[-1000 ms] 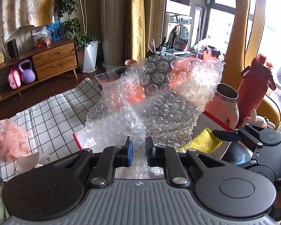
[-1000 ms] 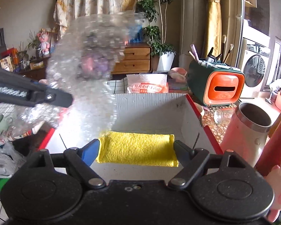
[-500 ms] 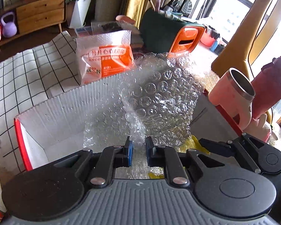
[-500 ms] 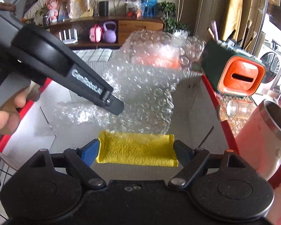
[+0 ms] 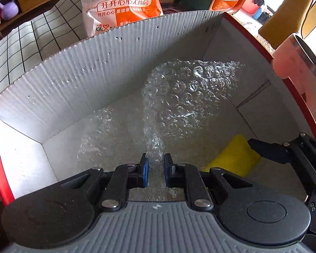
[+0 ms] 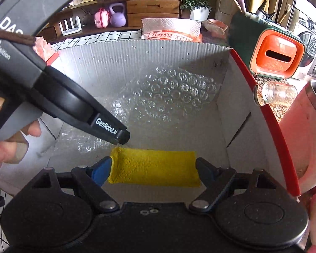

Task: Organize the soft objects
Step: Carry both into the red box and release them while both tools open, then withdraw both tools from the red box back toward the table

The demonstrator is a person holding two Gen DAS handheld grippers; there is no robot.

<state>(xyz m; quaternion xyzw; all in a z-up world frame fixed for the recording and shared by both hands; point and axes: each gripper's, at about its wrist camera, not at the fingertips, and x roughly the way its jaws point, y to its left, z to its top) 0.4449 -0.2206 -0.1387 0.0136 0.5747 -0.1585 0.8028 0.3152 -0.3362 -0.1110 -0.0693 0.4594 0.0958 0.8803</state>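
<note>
A clear bubble wrap sheet lies inside the white cardboard box with red edges. My left gripper is shut on the sheet's near end, low inside the box. In the right wrist view the bubble wrap rests against the box's back wall, and the left gripper reaches in from the left. A yellow sponge cloth lies on the box floor between the open fingers of my right gripper. The cloth also shows in the left wrist view.
An orange and white paper packet stands behind the box. A pink metal cup and a small glass jar sit to the right. An orange and green organizer stands at back right. Checked cloth covers the table.
My left gripper has carried the bubble wrap down from above the table into the box. The right gripper has stayed open around the yellow cloth.
</note>
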